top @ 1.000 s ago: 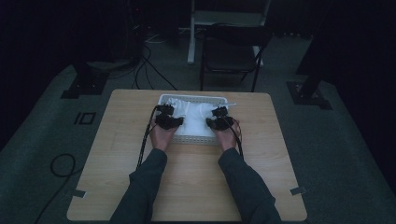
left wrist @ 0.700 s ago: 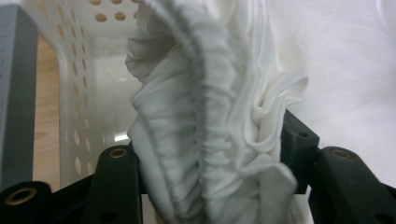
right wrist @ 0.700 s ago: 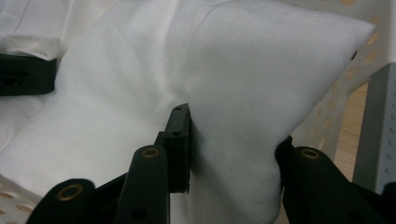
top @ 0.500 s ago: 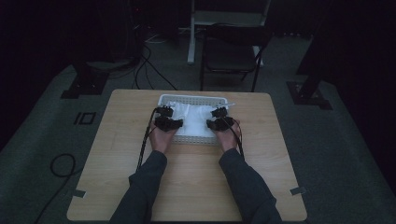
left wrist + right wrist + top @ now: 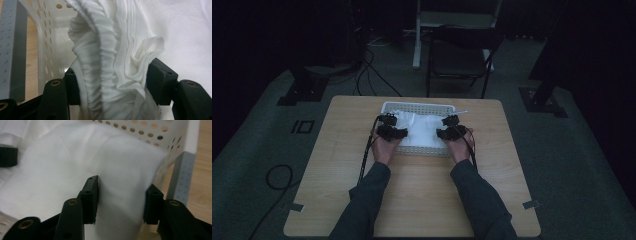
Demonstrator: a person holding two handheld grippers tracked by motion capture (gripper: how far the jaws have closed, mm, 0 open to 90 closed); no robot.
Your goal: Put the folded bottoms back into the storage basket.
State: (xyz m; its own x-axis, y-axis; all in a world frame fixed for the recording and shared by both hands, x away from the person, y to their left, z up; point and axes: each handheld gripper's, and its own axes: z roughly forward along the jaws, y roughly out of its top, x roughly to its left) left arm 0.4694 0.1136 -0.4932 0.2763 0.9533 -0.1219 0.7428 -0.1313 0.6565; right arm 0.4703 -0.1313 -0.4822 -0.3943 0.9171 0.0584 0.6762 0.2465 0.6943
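white cloth [image 5: 421, 129] | bunched, rumpled | lying in white perforated basket [image 5: 422, 107]

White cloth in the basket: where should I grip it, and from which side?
Grip the bunched, pleated edge of the white cloth at the basket end by the left gripper, coming from above. That ridge stands up in thick folds, while the part by the right gripper lies smooth.

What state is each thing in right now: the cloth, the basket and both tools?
white cloth: bunched and creased, lying in the basket
white basket: upright on the table, holding the cloth
left tool: jaws just been opening, a gathered fold of cloth still filling the gap between them
right tool: jaws just been opening, part open, cloth edge between them
chair: standing behind the table, unoccupied
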